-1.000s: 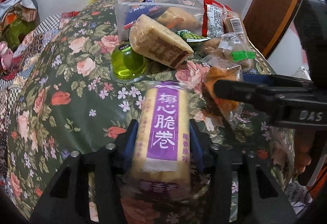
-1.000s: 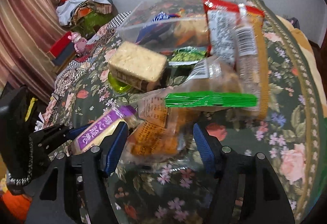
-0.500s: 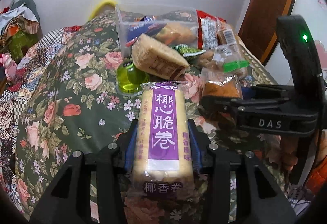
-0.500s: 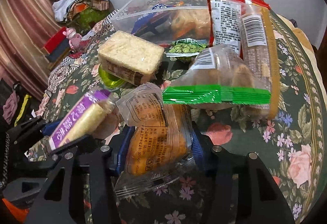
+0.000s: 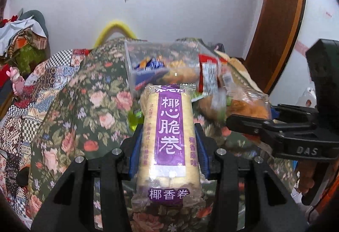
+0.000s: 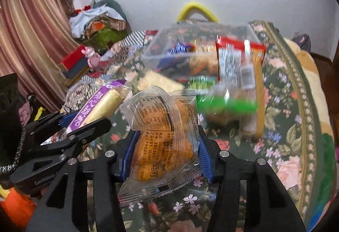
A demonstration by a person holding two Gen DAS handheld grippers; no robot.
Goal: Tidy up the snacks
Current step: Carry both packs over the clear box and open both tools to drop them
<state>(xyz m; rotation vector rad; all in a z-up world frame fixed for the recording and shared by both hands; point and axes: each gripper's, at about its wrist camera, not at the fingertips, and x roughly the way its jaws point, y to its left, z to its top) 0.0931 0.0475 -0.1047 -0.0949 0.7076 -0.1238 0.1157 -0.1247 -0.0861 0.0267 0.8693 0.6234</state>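
My left gripper (image 5: 168, 147) is shut on a long pale roll pack with a purple label (image 5: 169, 138), held up off the flowered cloth. My right gripper (image 6: 164, 153) is shut on a clear packet of orange-brown pastry (image 6: 163, 143), also lifted. Each gripper shows in the other's view: the right gripper (image 5: 252, 124) at the right of the left wrist view, the left gripper (image 6: 84, 124) at the left of the right wrist view. Behind them a clear plastic box (image 6: 161, 50) holds a blue packet and fried snacks.
Loose snacks lie near the box: a red packet (image 6: 235, 56), a green-edged bag (image 6: 228, 105), a square cracker pack (image 6: 156, 81), a green jelly cup (image 5: 134, 122). Piled clothes (image 6: 99, 22) and a curtain (image 6: 31, 31) are at the left, a wooden door frame (image 5: 281, 20) at the right.
The right gripper closed on the orange pastry packet and lifted it. The left gripper rose with the purple roll pack, so both views now look higher over the table.
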